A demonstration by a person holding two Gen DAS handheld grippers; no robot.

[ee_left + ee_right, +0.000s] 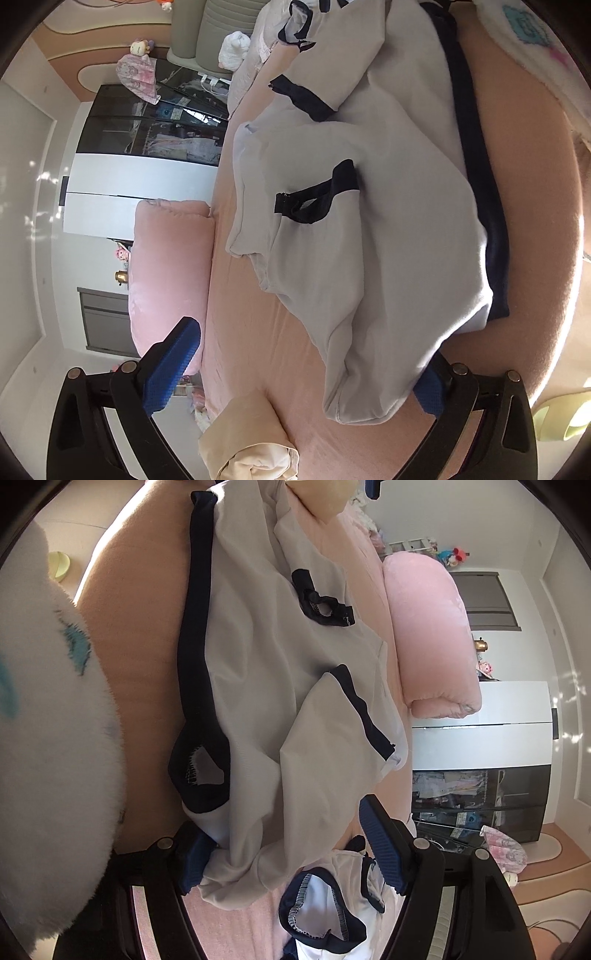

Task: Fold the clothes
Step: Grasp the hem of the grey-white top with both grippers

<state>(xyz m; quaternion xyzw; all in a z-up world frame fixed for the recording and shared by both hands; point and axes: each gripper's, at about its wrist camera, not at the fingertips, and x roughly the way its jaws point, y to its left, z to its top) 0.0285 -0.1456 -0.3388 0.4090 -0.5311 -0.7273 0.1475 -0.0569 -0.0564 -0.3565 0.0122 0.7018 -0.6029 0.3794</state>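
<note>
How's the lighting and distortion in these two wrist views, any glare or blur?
Left wrist: strong fisheye bending, sun glare along the right edge, grey navy-trimmed shirt evenly lit and sharp. Right wrist: fluffy white plush toy blurred up close, sunlight flecks on the glossy white cabinet.

Pink sheet (258,332) free; beige roll (255,439) obstructs

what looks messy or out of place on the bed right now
The pale grey shirt with navy trim lies rumpled on the pink bedsheet, its sleeves crossed over the body at different angles and one corner bunched near the right gripper. A second white garment with navy trim sits crumpled beside it, unfolded.
</note>
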